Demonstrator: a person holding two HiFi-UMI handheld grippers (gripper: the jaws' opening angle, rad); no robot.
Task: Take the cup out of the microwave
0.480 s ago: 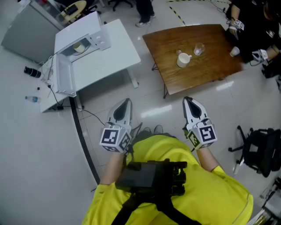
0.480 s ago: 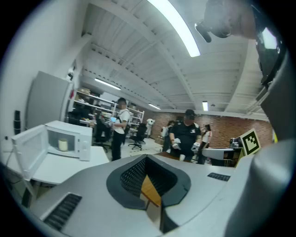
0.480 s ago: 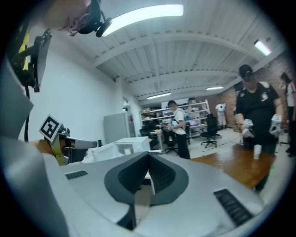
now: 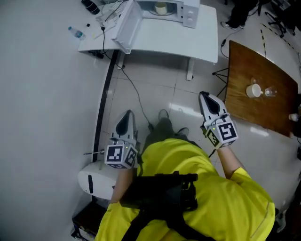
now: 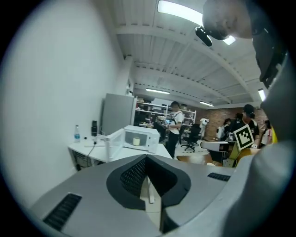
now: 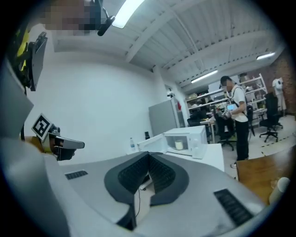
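Right of my right claw (image 4: 204, 96) a wooden table (image 4: 244, 70) bears a white mug (image 4: 254, 90) and a glass (image 4: 269, 92), and a black floor strip (image 4: 105, 101) runs just left of my left claw (image 4: 127, 114).

Overhead camera, plus one riding each gripper.
The head view looks steeply down past the left gripper (image 4: 127, 114) and right gripper (image 4: 205, 96) to the floor (image 4: 47, 94). Each gripper view faces nearly level along its own fingers (image 5: 134, 178). All three share the distant microwave (image 4: 164, 8) on the white bench (image 4: 160, 37).
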